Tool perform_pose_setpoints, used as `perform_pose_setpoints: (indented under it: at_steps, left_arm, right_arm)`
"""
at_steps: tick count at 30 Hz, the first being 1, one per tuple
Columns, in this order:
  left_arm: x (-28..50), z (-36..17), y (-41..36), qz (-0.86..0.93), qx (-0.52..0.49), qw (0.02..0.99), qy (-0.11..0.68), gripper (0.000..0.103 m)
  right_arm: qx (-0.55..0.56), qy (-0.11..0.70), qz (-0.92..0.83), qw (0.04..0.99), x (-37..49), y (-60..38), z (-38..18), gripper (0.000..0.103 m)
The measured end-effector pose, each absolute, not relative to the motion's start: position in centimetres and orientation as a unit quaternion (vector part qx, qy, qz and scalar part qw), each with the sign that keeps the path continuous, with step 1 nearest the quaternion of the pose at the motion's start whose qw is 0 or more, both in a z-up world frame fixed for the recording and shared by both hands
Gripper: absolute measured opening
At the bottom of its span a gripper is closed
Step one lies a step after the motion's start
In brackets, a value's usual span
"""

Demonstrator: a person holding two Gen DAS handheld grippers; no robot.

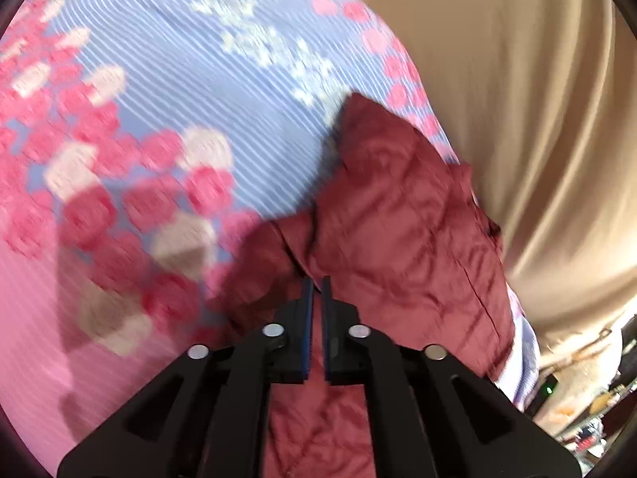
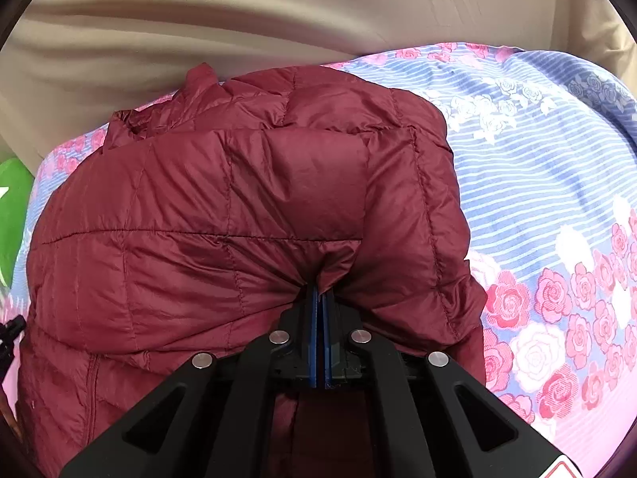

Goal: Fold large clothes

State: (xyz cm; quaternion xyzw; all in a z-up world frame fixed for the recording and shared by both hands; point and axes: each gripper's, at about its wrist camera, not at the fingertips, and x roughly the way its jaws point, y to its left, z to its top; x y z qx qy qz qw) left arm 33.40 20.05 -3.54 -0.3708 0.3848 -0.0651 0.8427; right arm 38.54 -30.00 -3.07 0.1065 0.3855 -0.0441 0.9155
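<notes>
The quilted jacket (image 2: 247, 207) was dark maroon with square stitched panels. The bedsheet (image 2: 537, 183) carried blue-and-white stripes with pink and white roses, its border pink. The curtain (image 2: 199, 12) was plain beige. A bright green object (image 2: 14, 215) showed at the edge. The gripper pads (image 2: 314, 310) were blue on black fingers.

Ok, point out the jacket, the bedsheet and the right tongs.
jacket (image 2: 247, 183): right wrist view, quilted back panel.
bedsheet (image 2: 529, 183): right wrist view, striped blue area.
right tongs (image 2: 320, 292): right wrist view, tips pinching jacket fabric.
</notes>
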Motion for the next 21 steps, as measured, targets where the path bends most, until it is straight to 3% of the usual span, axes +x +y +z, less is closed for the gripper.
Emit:
perform_pose_setpoints:
  at_steps: [3,5,9,14,17,21]
  left_arm:
    - [35.0,-4.0,18.6,-0.051,-0.358,0.846,0.391,0.02]
    - [35.5,-4.4,18.9,-0.027,-0.35,0.85,0.394,0.02]
    - [36.3,-5.1,19.8,-0.021,-0.368,0.844,0.389,0.019]
    - [36.8,-5.3,19.9,-0.014,-0.384,0.838,0.387,0.018]
    - [36.5,-5.7,20.3,-0.001,-0.384,0.842,0.378,0.009]
    - [35.9,-6.2,19.8,0.001,-0.364,0.858,0.364,0.007]
  right_arm:
    - [0.116,0.378,-0.044,0.917,38.1,-30.3,-2.2,0.002]
    - [0.159,0.351,-0.027,0.922,37.1,-31.6,-0.4,0.001]
    - [0.228,0.318,-0.001,0.92,36.4,-34.5,2.0,0.001]
    - [0.172,0.366,-0.035,0.914,37.8,-34.0,-0.2,0.001]
    - [0.195,0.347,-0.025,0.917,37.1,-34.3,-0.8,0.001]
    - [0.155,0.392,-0.042,0.906,38.3,-33.6,-3.7,0.0]
